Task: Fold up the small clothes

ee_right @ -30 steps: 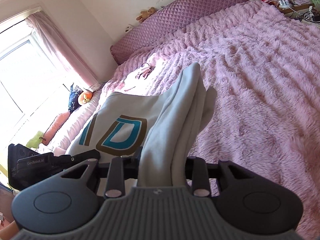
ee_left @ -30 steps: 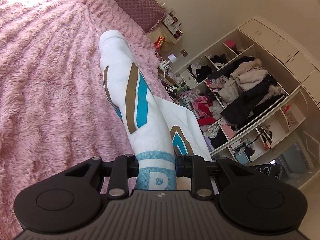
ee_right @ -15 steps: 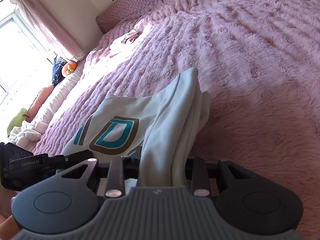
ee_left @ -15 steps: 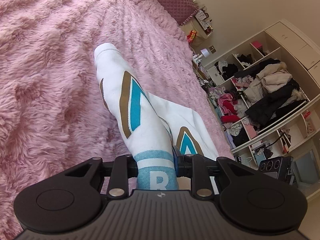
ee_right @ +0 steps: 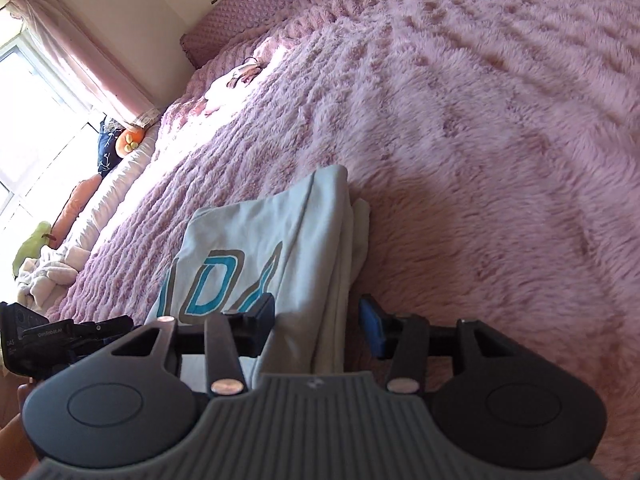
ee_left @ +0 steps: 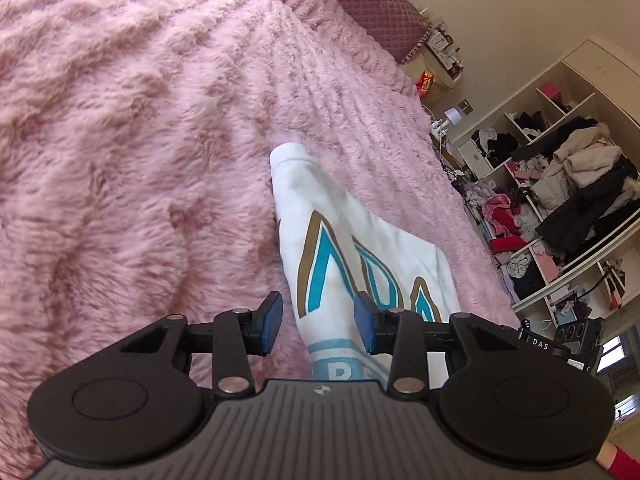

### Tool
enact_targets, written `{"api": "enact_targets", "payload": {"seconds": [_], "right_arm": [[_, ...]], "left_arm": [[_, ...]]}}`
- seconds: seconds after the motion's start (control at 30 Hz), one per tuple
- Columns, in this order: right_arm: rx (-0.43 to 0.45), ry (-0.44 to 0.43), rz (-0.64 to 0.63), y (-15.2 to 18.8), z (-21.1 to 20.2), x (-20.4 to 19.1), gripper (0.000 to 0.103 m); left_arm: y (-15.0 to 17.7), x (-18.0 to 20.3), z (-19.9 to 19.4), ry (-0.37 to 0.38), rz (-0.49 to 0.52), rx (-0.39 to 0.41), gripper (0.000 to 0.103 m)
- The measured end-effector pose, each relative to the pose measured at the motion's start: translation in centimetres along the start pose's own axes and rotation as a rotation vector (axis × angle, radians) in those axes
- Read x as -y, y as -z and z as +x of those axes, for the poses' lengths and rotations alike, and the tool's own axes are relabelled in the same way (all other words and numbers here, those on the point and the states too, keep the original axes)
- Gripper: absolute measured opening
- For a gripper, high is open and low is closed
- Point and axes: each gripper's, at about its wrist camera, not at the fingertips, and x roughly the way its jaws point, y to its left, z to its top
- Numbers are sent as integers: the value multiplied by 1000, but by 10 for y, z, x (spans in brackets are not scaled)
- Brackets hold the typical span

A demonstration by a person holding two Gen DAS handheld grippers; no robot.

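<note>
White cloth with blue and gold letters lies on the bed now: the small top (ee_left: 360, 256) rests folded on the fuzzy pink blanket (ee_left: 140, 160), in the lower middle of both views. Half a second ago both tongs were pinching it. Now they have let go. The left tongs (ee_left: 318, 318) stand apart, with blue pads on each side of the cloth and a gap on the left side. The right tongs (ee_right: 318, 318) stand apart too, with the folded edge lying loose between them.

I think this means one fold is done and the top has been set down. It may need one more fold, or a pat to make it flat, before the next piece.

The top looks soft and thick. In the right view it shows stacked layers (ee_right: 352, 232) along its right edge, like pages of a book. Its shape is long and narrow, with a rounded corner at the far end. The big letters are blue with a gold-brown outline, and a pale blue band (ee_left: 340, 354) sits near the left tongs.

The blanket is fluffy, with long hairs and soft ridges. A pink quilted headboard (ee_right: 280, 4) is at the top of the right view. Open shelves (ee_left: 560, 200) stuffed with messy clothes fill the right side of the left view. A window with a pink curtain (ee_right: 80, 60) glows at the upper left of the right view.
</note>
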Motion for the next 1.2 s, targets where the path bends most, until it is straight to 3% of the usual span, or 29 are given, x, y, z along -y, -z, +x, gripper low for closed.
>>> {"api": "enact_targets", "payload": {"seconds": [0.17,0.27,0.37,0.47,0.53,0.63,0.77,0.9,1.03,1.2], "right_arm": [[101,-79,-68,-32,16,-25,38],[92,-81,-105,-42,40,-30,37],[72,-32,-110,-48,62,-20,37],[62,7,-39,-52,79,5,33],[54,12,18,-53,86,21,21],[56,1,65,-53,85,30,20],[97,-37,33,-51,52,11,23],[128,-109,-66,-33,-7,-26,25],[142,-158,-183,5,-64,-60,33],[148,-97,-312,60,-88,-83,33]], "left_arm": [[-22,24,29,42,16,55,44],[-25,23,59,54,-23,47,44],[-23,12,84,14,-55,30,44],[-20,-4,96,16,-101,16,40],[-18,-16,96,44,-166,21,36],[-20,-23,89,74,-230,30,34],[-21,0,58,60,-142,76,36],[-2,36,10,63,-60,122,53],[40,66,-32,87,-30,158,58],[101,98,-47,-4,96,164,58]]}}
